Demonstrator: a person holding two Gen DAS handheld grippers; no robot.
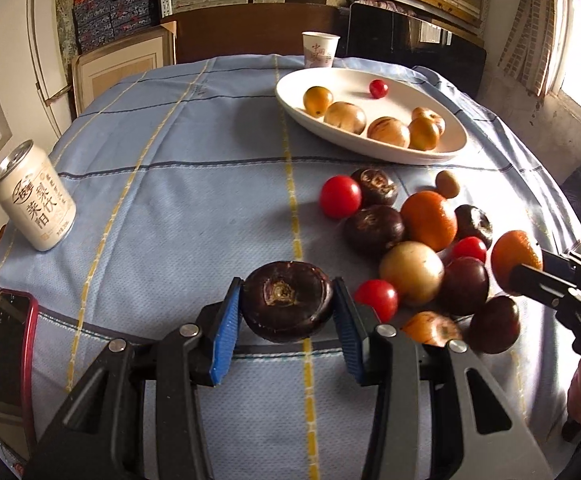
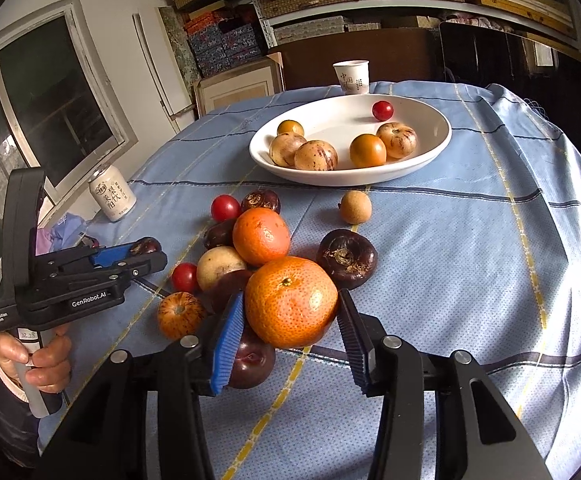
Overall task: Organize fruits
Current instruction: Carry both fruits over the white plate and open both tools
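Note:
My left gripper (image 1: 286, 312) is shut on a dark brown water chestnut (image 1: 286, 306), held above the blue checked cloth. In the right wrist view that same gripper (image 2: 146, 250) shows at the left, held by a hand. My right gripper (image 2: 290, 312) is shut on an orange tangerine (image 2: 290, 300), also seen at the right of the left wrist view as the tangerine (image 1: 516, 254). A pile of loose fruit (image 1: 410, 232) lies on the cloth: another tangerine (image 2: 261, 236), red tomatoes, dark chestnuts, pale round fruits. A white oval plate (image 2: 430, 148) farther back holds several yellowish fruits and one red tomato (image 2: 382, 110).
A white drink can (image 1: 36, 200) stands at the table's left edge. A red-cased phone (image 1: 8, 344) lies near the left front. A paper cup (image 2: 351, 76) stands behind the plate. Shelves, boxes and a dark chair back are beyond the table.

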